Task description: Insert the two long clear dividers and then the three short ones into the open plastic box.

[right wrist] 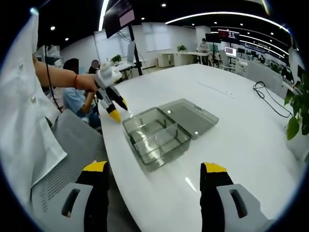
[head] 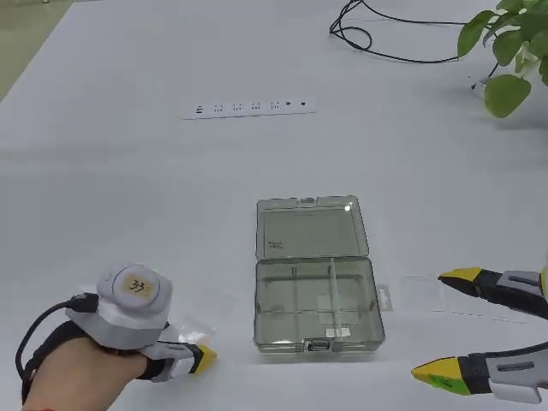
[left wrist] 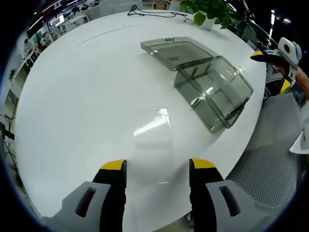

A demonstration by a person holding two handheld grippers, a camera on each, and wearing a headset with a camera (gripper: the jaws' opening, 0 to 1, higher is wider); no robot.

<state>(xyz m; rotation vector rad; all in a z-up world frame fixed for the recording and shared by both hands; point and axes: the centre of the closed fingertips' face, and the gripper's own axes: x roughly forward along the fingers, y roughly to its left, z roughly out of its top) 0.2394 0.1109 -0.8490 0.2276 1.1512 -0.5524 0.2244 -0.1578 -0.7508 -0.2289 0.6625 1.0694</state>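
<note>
One smoky translucent rectangular box [head: 277,327], lid [head: 310,228] open, glossy white table [head: 128,188]

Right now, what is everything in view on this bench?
table: one, white, under everything
plastic box: one, smoky clear, centre, lid open
clear dividers: count unclear, transparent, flat on table both sides of box
power strip: one, white, behind box
cable: one, black, far edge
plant: one, green, far right corner
left gripper: one, grey with yellow tips, left of box, jaws open
right gripper: one, same colours, right of box, jaws open
</note>
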